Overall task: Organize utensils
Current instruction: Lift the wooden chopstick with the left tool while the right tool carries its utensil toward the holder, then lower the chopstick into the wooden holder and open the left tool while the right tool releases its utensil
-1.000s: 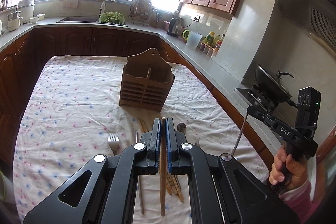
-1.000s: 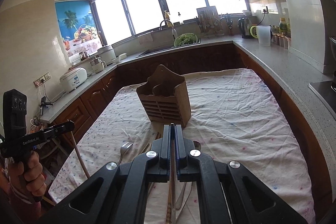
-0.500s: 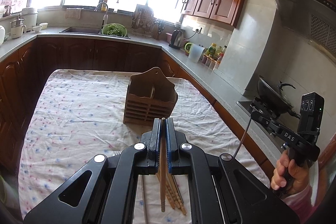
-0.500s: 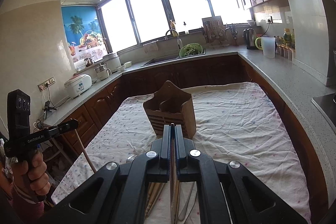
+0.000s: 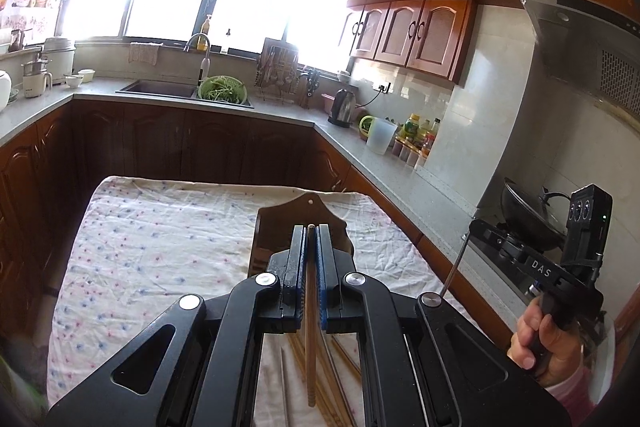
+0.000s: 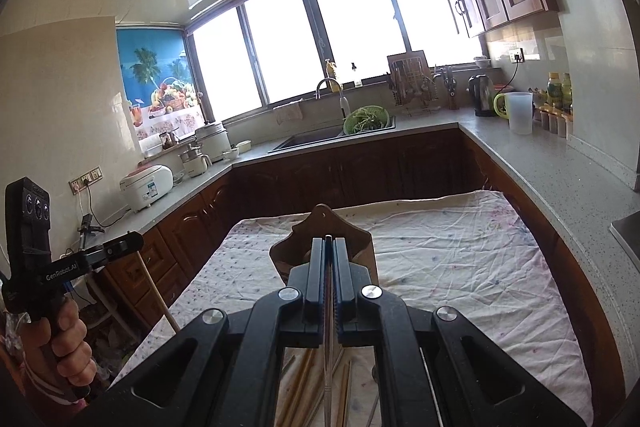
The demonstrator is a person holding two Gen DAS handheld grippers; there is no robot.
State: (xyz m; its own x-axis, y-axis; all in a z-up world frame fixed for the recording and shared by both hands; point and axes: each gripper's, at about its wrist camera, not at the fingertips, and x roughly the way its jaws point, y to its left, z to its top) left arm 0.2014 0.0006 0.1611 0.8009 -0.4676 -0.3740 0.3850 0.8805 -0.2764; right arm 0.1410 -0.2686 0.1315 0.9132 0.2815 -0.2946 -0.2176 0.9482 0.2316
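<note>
Wooden utensil holder (image 5: 272, 227), contents hidden

both wrist views looked slightly down along their fingers, close above the clothed table (image 5: 160, 247), sharing the wooden holder (image 6: 320, 223) at lower centre.

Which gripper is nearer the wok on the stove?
Right. The right gripper is out toward the wok; the left gripper is farther off, over the table.

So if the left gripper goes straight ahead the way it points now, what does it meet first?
Most likely the wooden utensil holder, which stands directly beyond the left gripper. The wooden chopstick clamped in its jaws would probably touch first. Depth is hard to judge here.
</note>
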